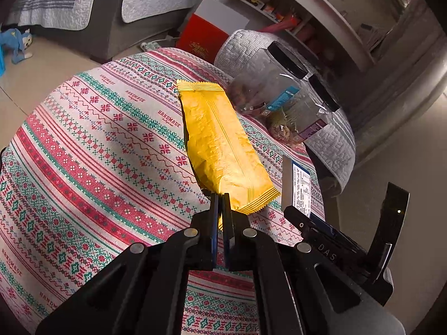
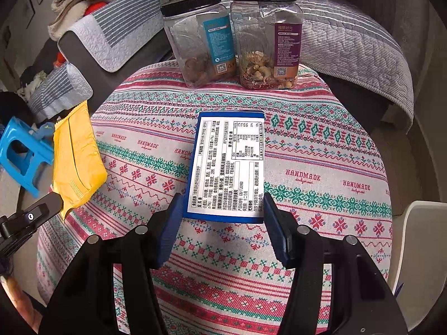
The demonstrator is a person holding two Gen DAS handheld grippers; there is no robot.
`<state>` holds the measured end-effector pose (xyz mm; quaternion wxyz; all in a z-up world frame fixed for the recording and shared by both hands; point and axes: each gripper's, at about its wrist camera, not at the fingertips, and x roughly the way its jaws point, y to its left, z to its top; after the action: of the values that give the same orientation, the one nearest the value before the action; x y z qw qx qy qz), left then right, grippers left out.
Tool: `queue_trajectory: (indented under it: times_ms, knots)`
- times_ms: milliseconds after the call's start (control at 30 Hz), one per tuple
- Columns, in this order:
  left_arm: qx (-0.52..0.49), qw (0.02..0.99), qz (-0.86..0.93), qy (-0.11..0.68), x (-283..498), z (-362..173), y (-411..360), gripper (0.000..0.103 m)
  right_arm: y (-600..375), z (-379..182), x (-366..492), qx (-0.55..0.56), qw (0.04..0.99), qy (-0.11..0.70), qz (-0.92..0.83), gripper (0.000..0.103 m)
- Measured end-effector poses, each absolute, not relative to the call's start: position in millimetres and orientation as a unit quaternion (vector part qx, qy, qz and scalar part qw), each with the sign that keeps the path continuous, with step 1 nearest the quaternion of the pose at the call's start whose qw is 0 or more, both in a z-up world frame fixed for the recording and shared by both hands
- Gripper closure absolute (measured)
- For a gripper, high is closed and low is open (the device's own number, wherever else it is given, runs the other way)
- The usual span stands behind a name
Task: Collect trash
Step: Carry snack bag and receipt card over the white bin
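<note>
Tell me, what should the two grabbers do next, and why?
Probably carry both pieces off to a bin. The left gripper has its fingers shut on the yellow wrapper, and the right gripper clasps the blue box. No bin shows in either view.

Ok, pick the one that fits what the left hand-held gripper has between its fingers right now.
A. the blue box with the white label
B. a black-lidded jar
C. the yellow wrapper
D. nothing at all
C: the left hand-held gripper is shut on the near crimped end of the yellow wrapper, while the blue box sits between the fingers of the right hand-held gripper.
</note>
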<state>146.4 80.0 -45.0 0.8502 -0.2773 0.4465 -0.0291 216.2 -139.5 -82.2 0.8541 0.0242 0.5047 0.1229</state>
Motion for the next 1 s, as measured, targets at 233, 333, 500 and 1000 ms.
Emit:
queue_trajectory:
  times_ms: [233, 333, 500, 1000]
  knots:
    - [-0.267, 0.855, -0.046, 0.442, 140, -33, 60, 0.101, -178, -39, 188, 0.054, 0.866, 0.483, 0.121, 0.049]
    - [-0.253, 0.861, -0.059, 0.438, 136, -28, 46, 0.101, -199, -25, 177, 0.065, 0.869, 0.475, 0.119, 0.049]
    - [-0.226, 0.864, -0.094, 0.439, 130, -26, 14, 0.101, -226, -11, 160, 0.070, 0.875, 0.466, 0.108, 0.049]
    - [-0.191, 0.852, -0.218, 0.436, 111, 2, -95, 0.101, -330, 30, 108, 0.137, 0.896, 0.420, 0.042, 0.049]
